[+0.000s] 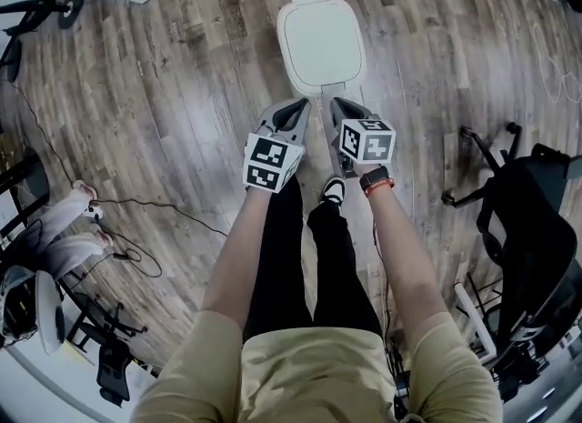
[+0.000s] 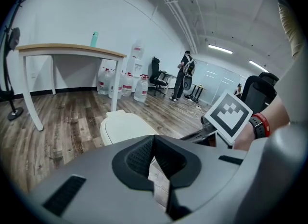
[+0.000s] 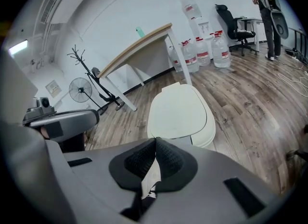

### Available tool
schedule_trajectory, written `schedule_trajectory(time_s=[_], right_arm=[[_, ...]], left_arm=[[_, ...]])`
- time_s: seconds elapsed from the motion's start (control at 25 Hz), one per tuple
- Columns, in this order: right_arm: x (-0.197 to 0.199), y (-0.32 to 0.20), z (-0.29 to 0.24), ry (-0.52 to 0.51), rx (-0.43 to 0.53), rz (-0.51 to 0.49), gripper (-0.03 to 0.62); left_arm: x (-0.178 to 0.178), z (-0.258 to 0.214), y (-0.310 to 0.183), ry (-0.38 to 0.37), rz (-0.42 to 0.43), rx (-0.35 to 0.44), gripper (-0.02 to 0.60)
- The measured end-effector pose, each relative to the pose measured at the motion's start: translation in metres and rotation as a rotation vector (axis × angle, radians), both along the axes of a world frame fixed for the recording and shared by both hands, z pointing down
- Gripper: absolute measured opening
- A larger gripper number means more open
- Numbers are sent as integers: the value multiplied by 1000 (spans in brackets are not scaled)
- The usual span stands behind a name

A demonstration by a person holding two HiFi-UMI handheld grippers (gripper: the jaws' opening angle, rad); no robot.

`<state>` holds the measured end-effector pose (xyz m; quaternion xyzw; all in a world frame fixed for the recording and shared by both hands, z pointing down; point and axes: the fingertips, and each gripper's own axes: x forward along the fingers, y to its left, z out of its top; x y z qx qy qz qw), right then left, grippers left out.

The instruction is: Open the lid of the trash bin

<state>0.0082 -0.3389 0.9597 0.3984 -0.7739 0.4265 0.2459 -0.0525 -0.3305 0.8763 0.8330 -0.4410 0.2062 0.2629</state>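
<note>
Here, at the left of the head view, a thin black cable (image 1: 155, 207) is seen lying across the grey-brown wood-plank floor (image 1: 182, 94). Just left of centre, the grey left gripper (image 1: 298, 105) is held low over the floor. Its ribbed black jaws are pressed together with nothing caught between them. The white plastic trash bin (image 1: 320, 44) is found at the upper centre of the frame, just beyond the tips of both grippers. Its rounded cream lid (image 3: 180, 112) is seen lying flat and closed. Whether the bin is touched by either gripper cannot be told. Just right of centre, the grey right gripper (image 1: 338, 105) is held level with the other and pointed at the bin's near edge. Its jaws are likewise closed on each other and empty. A red-and-black wristband (image 1: 376, 180) is worn on the wrist behind it. At the far right of the frame, a black office chair (image 1: 532, 221) is seen standing well apart from the bin.
</note>
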Motion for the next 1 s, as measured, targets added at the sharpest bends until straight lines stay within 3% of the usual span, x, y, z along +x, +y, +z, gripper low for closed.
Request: schedule_trajectory(time_s=[0.36,0.72,1.0], right_arm=[[-9,-8,64,68,-43,-56,15],[1,-18,86,135,-91,-27,15],[2,-16,93,153,-108,-81,17]], left_arm=[[-4,50,-1,30,19,-40,25],[-6,65,-4,23,4,-41,25],[-2,74,-6,30,21,-87,25]])
